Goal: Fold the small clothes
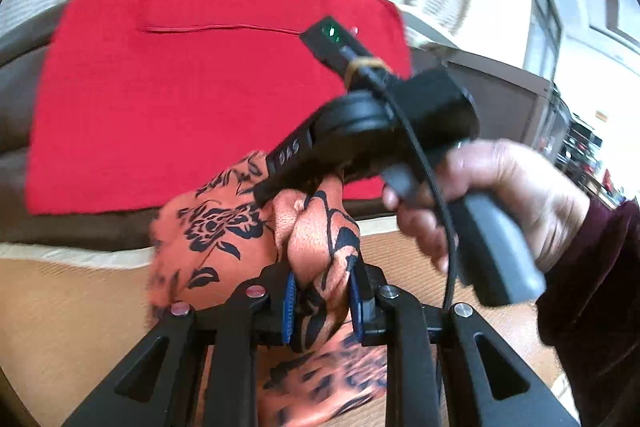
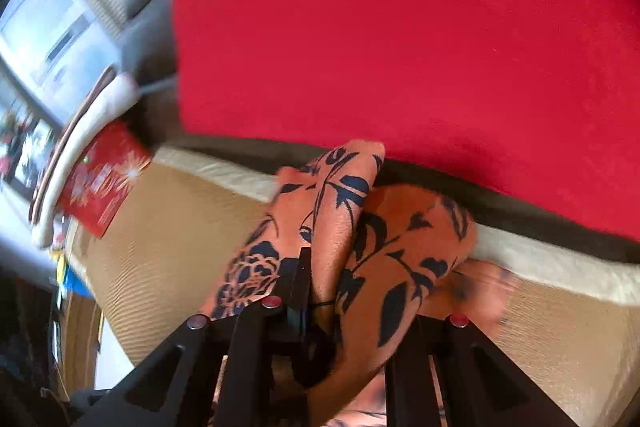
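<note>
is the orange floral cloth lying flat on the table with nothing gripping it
No, the orange floral cloth is bunched and pinched between the left gripper fingers, lifted off the tan surface.

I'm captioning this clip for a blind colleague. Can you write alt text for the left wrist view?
The left tongs pinch an orange floral cloth above a tan surface. The right tongs, held in a hand, grip the same cloth beyond, with a red garment spread behind.

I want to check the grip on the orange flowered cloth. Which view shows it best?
The left wrist view: the orange flowered cloth sits pinched between the left tool's blue pads, with the right tool biting it above. The right wrist view shows the cloth bunched over the right tool, hiding its pads.
</note>
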`<state>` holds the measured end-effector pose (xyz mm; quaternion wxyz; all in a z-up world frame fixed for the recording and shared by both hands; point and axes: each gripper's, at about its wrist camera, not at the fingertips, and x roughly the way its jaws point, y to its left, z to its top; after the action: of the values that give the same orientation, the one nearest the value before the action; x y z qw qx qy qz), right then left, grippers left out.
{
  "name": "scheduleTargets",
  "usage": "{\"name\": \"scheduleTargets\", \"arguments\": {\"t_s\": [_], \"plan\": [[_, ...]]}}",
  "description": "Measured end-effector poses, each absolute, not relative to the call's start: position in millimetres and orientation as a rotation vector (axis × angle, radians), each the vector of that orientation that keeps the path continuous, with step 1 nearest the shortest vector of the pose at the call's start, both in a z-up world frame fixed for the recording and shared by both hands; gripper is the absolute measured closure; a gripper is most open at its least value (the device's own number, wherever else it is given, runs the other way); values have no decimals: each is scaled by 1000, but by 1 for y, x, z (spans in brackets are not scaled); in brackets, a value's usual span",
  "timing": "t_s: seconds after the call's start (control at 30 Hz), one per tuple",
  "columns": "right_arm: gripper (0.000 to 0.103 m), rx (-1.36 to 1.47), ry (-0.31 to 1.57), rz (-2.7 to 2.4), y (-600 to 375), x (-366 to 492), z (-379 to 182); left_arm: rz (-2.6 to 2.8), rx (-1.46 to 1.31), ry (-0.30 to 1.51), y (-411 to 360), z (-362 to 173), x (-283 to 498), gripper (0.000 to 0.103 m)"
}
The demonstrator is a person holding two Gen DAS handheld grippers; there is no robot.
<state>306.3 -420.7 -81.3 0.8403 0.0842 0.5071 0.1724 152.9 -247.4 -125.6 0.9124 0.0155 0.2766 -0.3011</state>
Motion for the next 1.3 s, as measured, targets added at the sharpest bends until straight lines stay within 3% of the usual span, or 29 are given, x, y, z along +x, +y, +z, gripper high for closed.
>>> {"name": "scheduleTargets", "arguments": {"t_s": [0.13, 0.27, 0.33, 0.43, 0.53, 0.8, 1.0, 1.17, 1.23, 1.27, 1.3], "plan": [[89, 293, 1058, 320, -485, 304, -112, -684, 83, 630, -299, -150, 162, 79], [89, 402, 1059, 297, -518, 303, -159, -760, 119, 733, -317, -173, 162, 66], [84, 452, 1059, 289, -531, 300, -183, -799, 122, 752, -309, -172, 153, 57], [75, 583, 1038, 275, -548, 289, -200, -776, 139, 655, -271, -151, 133, 34], [65, 676, 994, 219, -570, 271, -190, -712, 101, 573, -219, -126, 136, 25], [65, 475, 871, 226, -533, 207, -110, -477, 0, 692, -161, -149, 177, 25], [65, 403, 966, 75, -492, 192, -132, -455, 31, 740, -165, -170, 180, 25], [65, 479, 842, 20, -501, 156, -117, -499, 26, 709, -166, -163, 174, 25], [33, 530, 846, 17, -512, 154, -125, -502, 39, 707, -169, -162, 173, 25], [25, 546, 852, 6, -518, 151, -126, -506, 41, 708, -169, -162, 171, 25], [25, 560, 855, 7, -521, 154, -130, -506, 43, 710, -170, -161, 173, 25]]}}
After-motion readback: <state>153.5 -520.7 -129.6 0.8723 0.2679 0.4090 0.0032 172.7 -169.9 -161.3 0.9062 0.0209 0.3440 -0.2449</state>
